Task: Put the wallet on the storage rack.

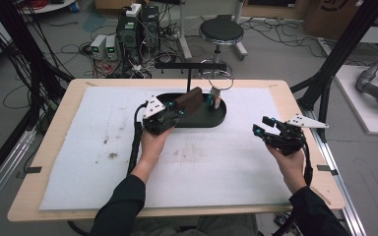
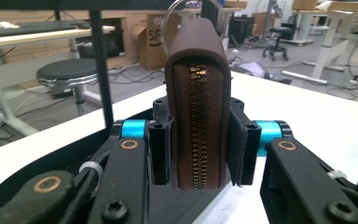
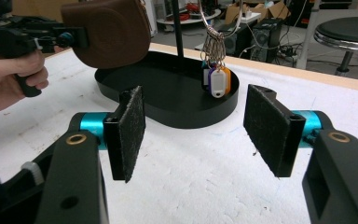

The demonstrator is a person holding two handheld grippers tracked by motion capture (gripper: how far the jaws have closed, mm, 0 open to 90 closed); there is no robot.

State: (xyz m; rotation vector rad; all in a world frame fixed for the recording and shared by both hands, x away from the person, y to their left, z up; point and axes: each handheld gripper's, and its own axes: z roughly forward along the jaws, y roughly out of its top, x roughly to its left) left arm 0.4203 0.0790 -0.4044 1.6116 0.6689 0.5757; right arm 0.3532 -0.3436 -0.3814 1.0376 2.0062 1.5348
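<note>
A brown zipped leather pouch [image 1: 189, 100] is clamped in my left gripper [image 1: 178, 108], held over the left end of the black oval tray [image 1: 215, 118]. In the left gripper view the pads press both flat sides of the pouch [image 2: 197, 116], zipper edge facing the camera. From the right gripper view the pouch [image 3: 107, 32] hangs above the tray [image 3: 168, 88]. A bunch of keys with coloured tags [image 1: 215, 97] hangs from a ring on the stand's crossbar [image 1: 189, 65]. My right gripper [image 1: 261, 126] is open above the white mat at the right, nothing between its pads [image 3: 129, 133].
A white mat [image 1: 103, 147] covers the wooden table [image 1: 39, 196]. The stand's post rises from the tray's back. Beyond the table stand a black stool [image 1: 221, 32], computers and cables on the floor. Black frame posts flank the table on both sides.
</note>
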